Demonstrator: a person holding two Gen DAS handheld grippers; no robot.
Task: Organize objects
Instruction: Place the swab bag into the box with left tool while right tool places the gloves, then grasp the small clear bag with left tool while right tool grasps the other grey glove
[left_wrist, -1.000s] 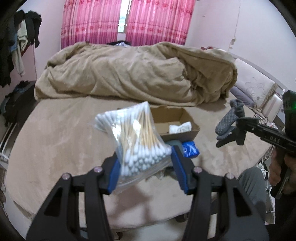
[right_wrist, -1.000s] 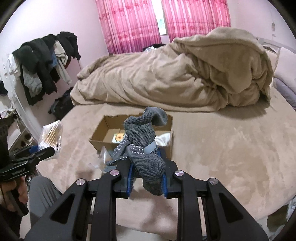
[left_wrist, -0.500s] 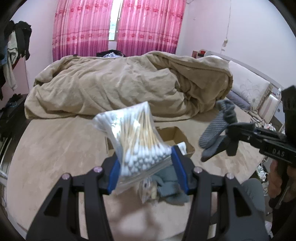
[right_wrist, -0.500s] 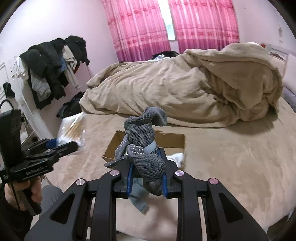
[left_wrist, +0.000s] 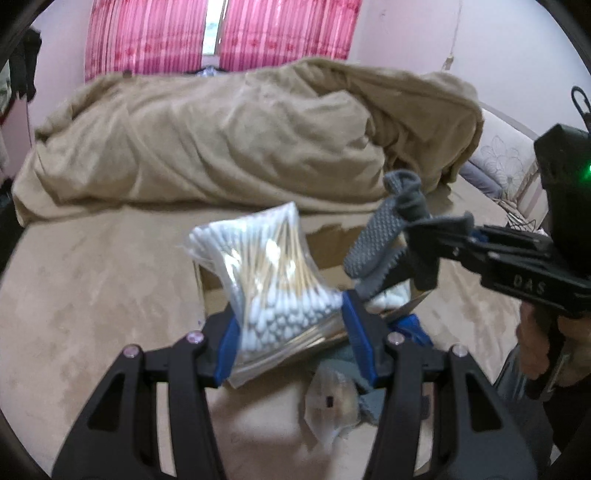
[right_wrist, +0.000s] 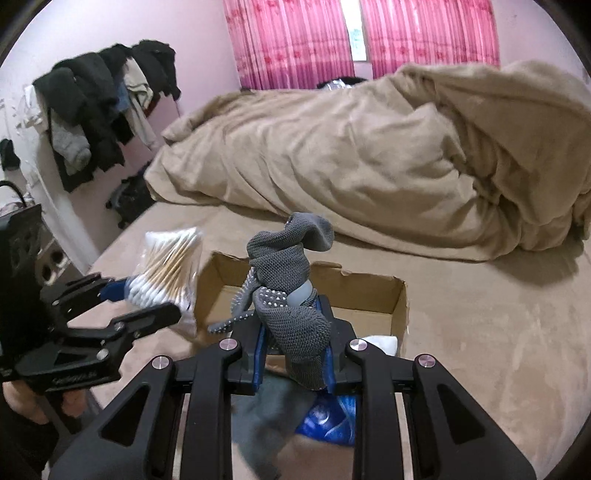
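As both tools (left_wrist: 288, 332) (right_wrist: 293, 354) advanced, box (right_wrist: 369, 291) looms nearer.

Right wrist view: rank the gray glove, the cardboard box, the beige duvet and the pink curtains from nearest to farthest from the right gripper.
1. Gray glove: clamped in the jaws of the right gripper.
2. Cardboard box: just beyond the gripper, open on the bed.
3. Beige duvet: heaped across the far half of the bed.
4. Pink curtains: on the back wall, behind the duvet.
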